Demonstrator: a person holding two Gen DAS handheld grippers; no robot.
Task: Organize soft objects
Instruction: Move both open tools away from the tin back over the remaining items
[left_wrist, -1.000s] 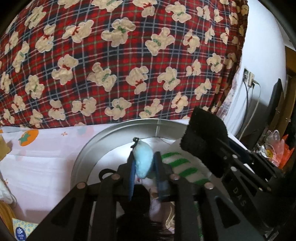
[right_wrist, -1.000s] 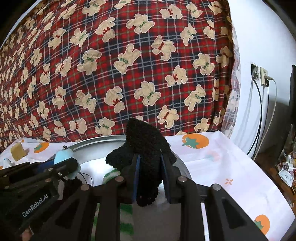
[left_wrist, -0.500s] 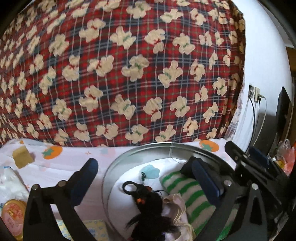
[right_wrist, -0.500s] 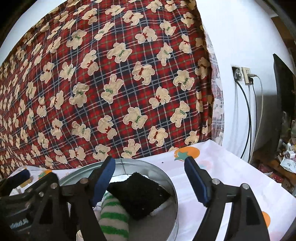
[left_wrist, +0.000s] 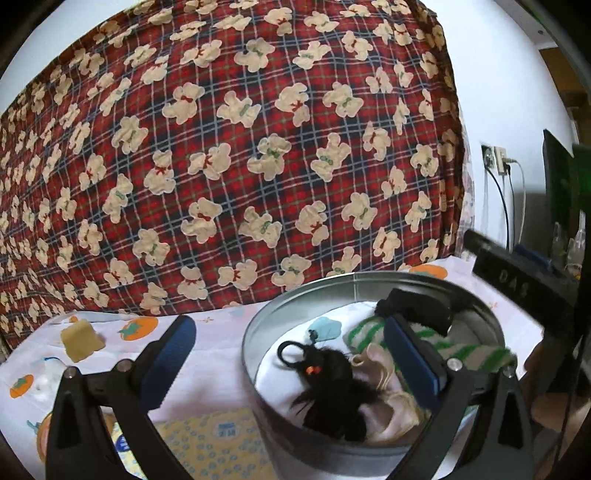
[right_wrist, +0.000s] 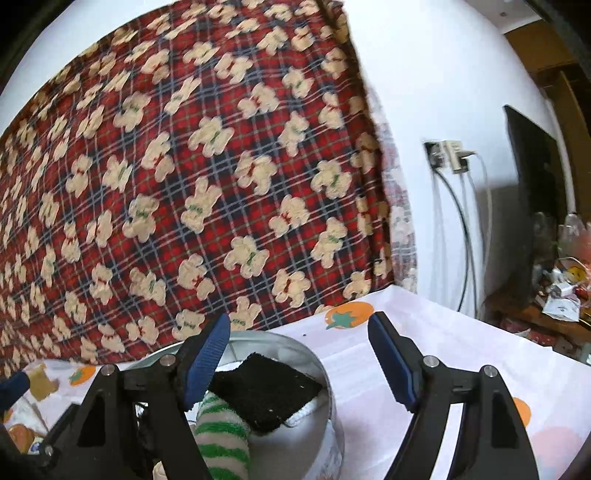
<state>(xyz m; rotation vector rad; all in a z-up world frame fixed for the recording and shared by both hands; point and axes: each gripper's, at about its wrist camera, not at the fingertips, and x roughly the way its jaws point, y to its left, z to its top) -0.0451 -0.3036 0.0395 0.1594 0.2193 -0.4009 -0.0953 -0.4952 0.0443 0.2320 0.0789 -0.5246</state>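
A round metal tin (left_wrist: 306, 295) stands on the table and holds soft things: a black furry toy (left_wrist: 332, 384), a light blue plush (left_wrist: 325, 328), a green-and-white striped sock (left_wrist: 476, 350), a black fuzzy sock (left_wrist: 417, 310) and a cream cloth (left_wrist: 384, 376). My left gripper (left_wrist: 291, 358) is open and empty above the tin's near left rim. My right gripper (right_wrist: 299, 354) is open and empty above the tin's right side (right_wrist: 328, 373), over the black sock (right_wrist: 266, 391) and striped sock (right_wrist: 221, 435).
A red plaid blanket with bears (left_wrist: 229, 155) hangs behind the table. The tablecloth (right_wrist: 443, 343) has orange fruit prints. A yellow sponge (left_wrist: 81, 339), a yellow patterned packet (left_wrist: 210, 443) and white items lie left. Wall socket with cables (right_wrist: 450, 151), dark screen and clutter sit right.
Both grippers opened: the left let go of the light blue plush and the right let go of the black sock, both now in the tin. Both grippers have pulled back and up.
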